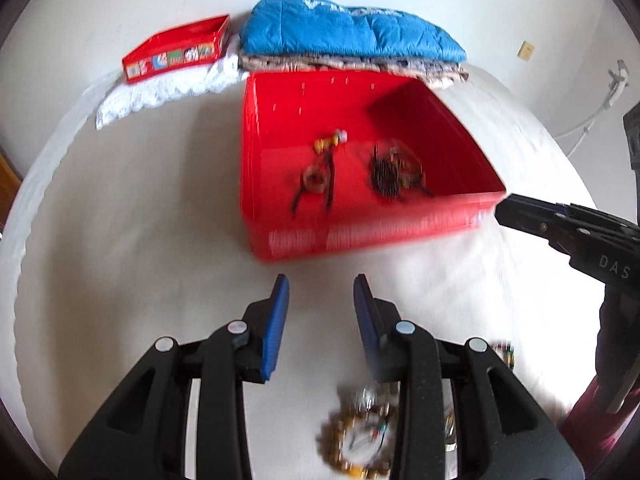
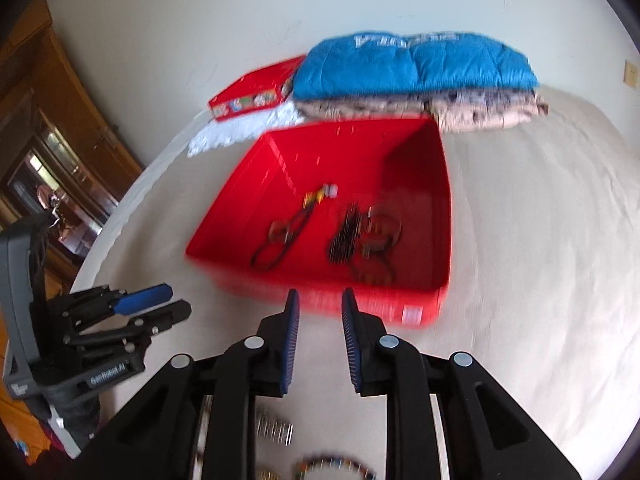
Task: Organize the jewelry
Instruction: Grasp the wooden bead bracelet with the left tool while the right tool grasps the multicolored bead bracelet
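A large red tray (image 1: 360, 236) (image 2: 320, 300) sits on the white bed. It holds a thin dark cord piece with a yellow and white charm (image 1: 320, 168) (image 2: 292, 224) and a dark tangled chain pile (image 1: 394, 172) (image 2: 360, 236). My left gripper (image 1: 322, 292) is open and empty, just short of the tray's near wall. A gold bead bracelet (image 1: 360, 440) lies on the sheet under it. My right gripper (image 2: 320, 304) is open and empty at the tray's near wall; it shows in the left wrist view (image 1: 516, 210). A multicoloured bead bracelet (image 2: 332, 466) and a silver piece (image 2: 276, 430) lie below it.
A folded blue quilt (image 1: 348, 32) (image 2: 412, 64) lies on patterned blankets behind the tray. A small red box (image 1: 180, 48) (image 2: 252, 92) rests on a white pillow at the back left. A white wall stands behind the bed. A wooden cabinet (image 2: 60, 120) stands at the left.
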Tool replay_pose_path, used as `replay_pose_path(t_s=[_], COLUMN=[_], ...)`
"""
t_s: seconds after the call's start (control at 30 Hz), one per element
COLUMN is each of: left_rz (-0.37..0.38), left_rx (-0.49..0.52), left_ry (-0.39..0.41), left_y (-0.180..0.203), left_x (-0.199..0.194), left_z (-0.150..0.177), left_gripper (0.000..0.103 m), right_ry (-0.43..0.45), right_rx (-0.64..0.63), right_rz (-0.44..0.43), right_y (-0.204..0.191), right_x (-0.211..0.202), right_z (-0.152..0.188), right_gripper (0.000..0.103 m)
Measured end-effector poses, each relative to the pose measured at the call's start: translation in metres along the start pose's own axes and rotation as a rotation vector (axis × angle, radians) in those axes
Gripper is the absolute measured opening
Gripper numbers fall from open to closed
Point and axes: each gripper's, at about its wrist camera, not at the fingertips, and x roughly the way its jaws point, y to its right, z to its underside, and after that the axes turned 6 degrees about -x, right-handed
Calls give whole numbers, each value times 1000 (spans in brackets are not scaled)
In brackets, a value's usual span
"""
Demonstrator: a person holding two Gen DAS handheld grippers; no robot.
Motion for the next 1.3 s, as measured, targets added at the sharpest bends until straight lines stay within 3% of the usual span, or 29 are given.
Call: replay_pose_path(t_s=[0.43, 0.63, 0.83, 0.9, 0.97, 1.03, 1.3], left_rz=[-33, -42, -68, -71, -75, -74, -86], left_rx=[-14, -22, -13, -10, -8, -12, -2], left_ry=[-68, -102, -93, -96, -94, -94, -94], left_y=[-12, -15, -11, -10, -10, -11, -7], left_x=[-6, 3, 6, 7, 6, 6, 7], left_z=[87, 108, 112, 113, 114, 114, 118], left_gripper=[33, 37, 40, 40, 42, 44, 47], right_ry=[-120, -159, -154, -150, -156, -166, -202], right_rx=[2, 15, 71, 86, 95, 110, 122], right_rz=[-46, -84, -42, -18, -6, 2, 21], right_y=[-16, -23, -6, 0, 4, 9, 16], right_x=[-18, -15, -16, -18, -18, -17, -2], right_z=[95, 117, 119, 120, 120, 122, 121], right_gripper=[22, 22, 23, 29, 44, 52, 56])
